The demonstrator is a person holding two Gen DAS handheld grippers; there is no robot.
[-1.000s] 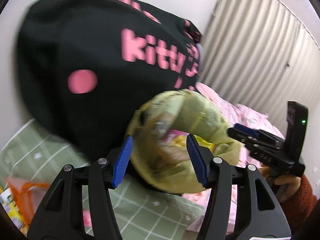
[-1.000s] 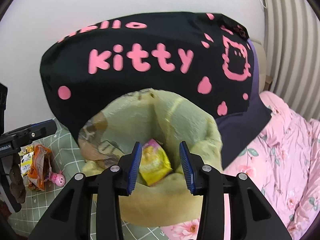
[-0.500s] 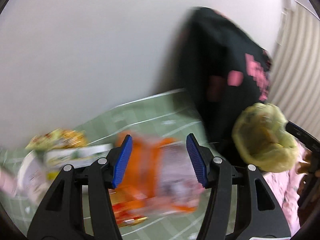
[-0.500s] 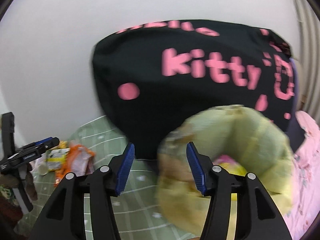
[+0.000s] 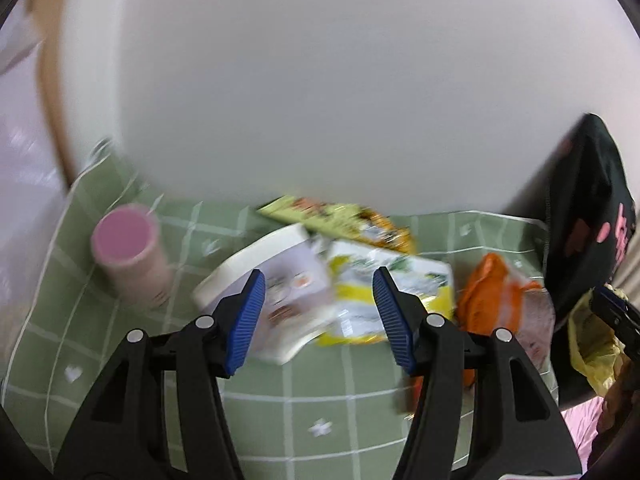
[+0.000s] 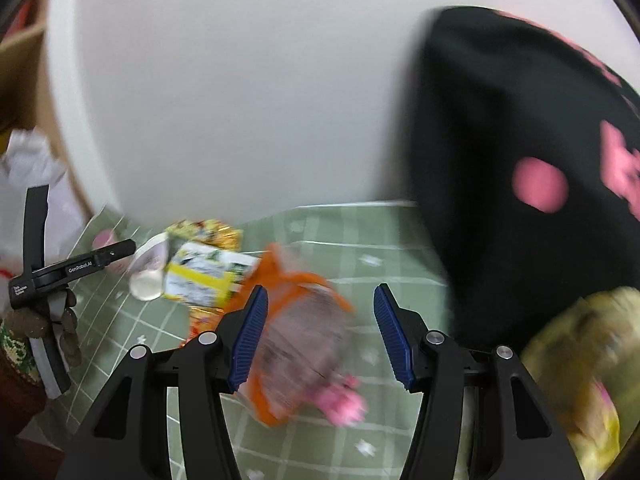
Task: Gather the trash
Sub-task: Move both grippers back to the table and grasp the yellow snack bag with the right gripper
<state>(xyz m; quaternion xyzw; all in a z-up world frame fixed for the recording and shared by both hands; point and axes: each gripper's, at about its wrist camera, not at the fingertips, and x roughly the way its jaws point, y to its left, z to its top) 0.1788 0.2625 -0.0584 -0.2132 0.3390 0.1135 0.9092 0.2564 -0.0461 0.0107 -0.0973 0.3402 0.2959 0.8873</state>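
My left gripper (image 5: pixel 318 320) hangs released over the yellow packet (image 5: pixel 390 300); my right gripper (image 6: pixel 320 334), jaws released, empty, over the orange wrapper (image 6: pixel 298 332).

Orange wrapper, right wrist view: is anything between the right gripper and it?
Nothing visible blocks it. The right gripper is open and empty, and the orange wrapper lies uncovered on the green checked sheet, framed between its fingers, with a pink toy beside it.

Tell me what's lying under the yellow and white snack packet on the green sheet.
The yellow and white packet overlaps a white tub, which rests on the green checked sheet. Whatever else lies beneath it is covered.
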